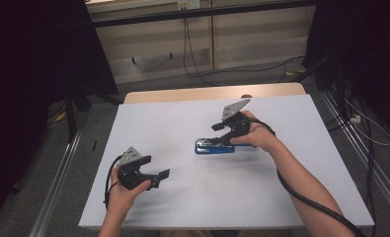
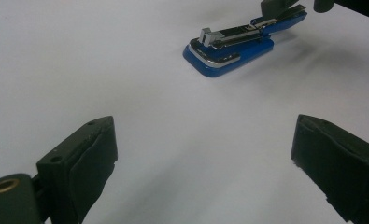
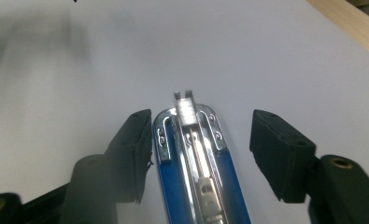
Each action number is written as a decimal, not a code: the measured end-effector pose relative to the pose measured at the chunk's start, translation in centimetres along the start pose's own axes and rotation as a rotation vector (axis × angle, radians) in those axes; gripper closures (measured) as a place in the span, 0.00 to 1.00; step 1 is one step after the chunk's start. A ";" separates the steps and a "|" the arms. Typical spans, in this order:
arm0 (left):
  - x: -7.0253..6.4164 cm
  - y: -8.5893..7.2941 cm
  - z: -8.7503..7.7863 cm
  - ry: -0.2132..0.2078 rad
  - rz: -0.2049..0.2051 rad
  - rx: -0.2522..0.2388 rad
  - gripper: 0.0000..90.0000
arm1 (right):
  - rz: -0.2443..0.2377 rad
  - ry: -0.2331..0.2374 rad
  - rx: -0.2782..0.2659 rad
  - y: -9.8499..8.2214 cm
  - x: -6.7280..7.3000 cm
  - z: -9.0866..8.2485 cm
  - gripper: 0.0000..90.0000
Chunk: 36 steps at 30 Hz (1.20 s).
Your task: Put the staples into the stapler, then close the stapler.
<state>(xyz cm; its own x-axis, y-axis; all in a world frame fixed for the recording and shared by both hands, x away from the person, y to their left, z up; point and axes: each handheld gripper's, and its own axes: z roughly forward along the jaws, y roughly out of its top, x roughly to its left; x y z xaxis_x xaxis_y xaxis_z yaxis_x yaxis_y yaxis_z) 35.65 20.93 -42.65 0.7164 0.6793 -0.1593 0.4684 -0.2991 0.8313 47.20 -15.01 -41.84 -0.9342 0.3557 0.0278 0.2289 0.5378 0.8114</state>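
A blue stapler (image 1: pixel 214 146) lies flat on the white table sheet (image 1: pixel 182 118), a little right of the middle. Its metal staple channel (image 3: pixel 191 140) is exposed on top, and its blue lid (image 2: pixel 285 18) is lifted at the rear. My right gripper (image 1: pixel 217 136) reaches over it from the right. In the right gripper view the stapler (image 3: pixel 196 177) runs up between the jaws of that gripper (image 3: pixel 203 128). The left pad stands close beside it and the right pad stands apart, so the gripper is open. My left gripper (image 1: pixel 158 170) rests near the front left, open and with nothing between its jaws (image 2: pixel 203 140). The stapler (image 2: pixel 229 46) lies well ahead of it.
A strip of wooden tabletop (image 1: pixel 212 93) shows past the sheet's far edge. Cables (image 1: pixel 192 59) trail over the grey floor behind the table, and dark stands flank it on both sides. Metal rails (image 1: pixel 59 173) run along the floor on both sides.
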 end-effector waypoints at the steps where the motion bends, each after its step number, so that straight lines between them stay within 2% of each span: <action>1: 0.0 0.0 0.1 -0.001 -0.003 -0.003 0.08 | 0.001 -0.015 -0.003 -0.2 0.0 -0.3 0.40; 3: 0.0 0.2 0.1 -0.001 0.003 -0.001 0.08 | 0.000 -0.053 -0.001 -0.6 0.2 -1.0 0.33; 5: 0.1 0.2 0.1 -0.002 0.001 -0.008 0.08 | 0.017 -0.075 -0.021 -1.1 0.4 -1.6 0.30; 8: 0.1 0.2 0.2 -0.003 -0.008 -0.009 0.08 | 0.030 -0.108 -0.008 -1.7 0.8 -2.4 0.24; 12: -0.1 0.3 0.3 -0.007 0.000 -0.009 0.08 | 0.027 -0.151 0.022 -2.5 1.5 -3.3 0.22; 17: -0.1 0.5 0.4 -0.006 0.002 -0.009 0.08 | 0.049 -0.186 0.032 -3.7 2.3 -4.3 0.20; 20: 0.0 0.6 0.6 -0.006 0.002 -0.010 0.08 | 0.091 -0.211 0.028 -4.6 2.5 -5.1 0.19; 22: 0.0 0.7 0.8 -0.005 0.013 -0.003 0.08 | 0.126 -0.221 0.002 -5.2 2.7 -5.8 0.19; 24: -0.1 0.9 1.2 -0.007 0.003 -0.007 0.08 | 0.150 -0.232 0.000 -5.7 2.8 -6.5 0.19; 28: -0.2 1.4 2.0 -0.012 0.011 -0.006 0.08 | 0.166 -0.280 -0.005 -6.5 2.9 -7.9 0.19; 36: -0.5 2.3 3.4 -0.020 0.016 -0.003 0.09 | 0.175 -0.359 0.035 -8.2 3.2 -9.3 0.19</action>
<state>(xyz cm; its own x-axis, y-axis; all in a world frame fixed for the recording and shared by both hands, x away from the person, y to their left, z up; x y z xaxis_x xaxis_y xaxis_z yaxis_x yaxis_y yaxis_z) 38.13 17.67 -42.45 0.7340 0.6610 -0.1563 0.4549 -0.3076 0.8357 39.74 -25.38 -42.94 -0.7264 0.6857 -0.0470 0.3914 0.4689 0.7918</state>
